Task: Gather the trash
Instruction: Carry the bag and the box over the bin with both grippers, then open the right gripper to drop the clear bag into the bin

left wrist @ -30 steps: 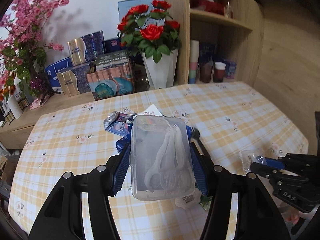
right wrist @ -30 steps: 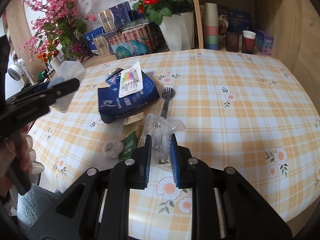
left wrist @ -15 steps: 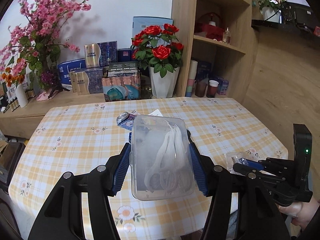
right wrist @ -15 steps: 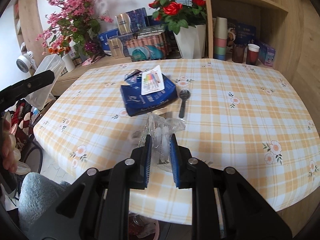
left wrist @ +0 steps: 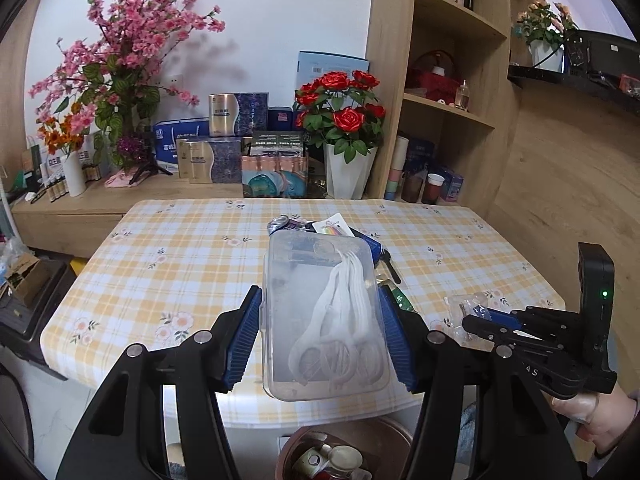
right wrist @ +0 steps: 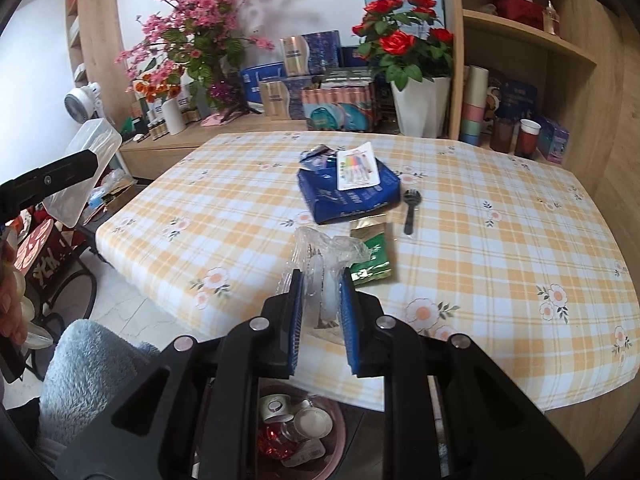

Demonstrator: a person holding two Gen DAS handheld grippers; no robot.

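My left gripper (left wrist: 322, 314) is shut on a clear plastic food box (left wrist: 324, 312) that holds white plastic cutlery. It hangs above the near table edge, over a round trash bin (left wrist: 344, 452) on the floor. My right gripper (right wrist: 320, 294) is shut on a crumpled clear plastic wrapper (right wrist: 324, 264), also above the near table edge and the trash bin (right wrist: 298, 428). On the checked tablecloth (right wrist: 500, 248) lie a blue bag (right wrist: 348, 194) with a white card on it, a black plastic spoon (right wrist: 410, 208) and a green and gold sachet (right wrist: 370, 256).
The bin holds cups and wrappers. A person's hand (left wrist: 592, 420) holds the right gripper. A grey fluffy cushion (right wrist: 84, 364) sits at the lower left. Behind the table stand a white vase of red roses (left wrist: 348, 136), boxes, pink blossoms and wooden shelves (left wrist: 448, 104).
Both grippers have pulled back from the middle of the table and risen, each still gripping its load. The near table edge and the trash bin below have come into view.
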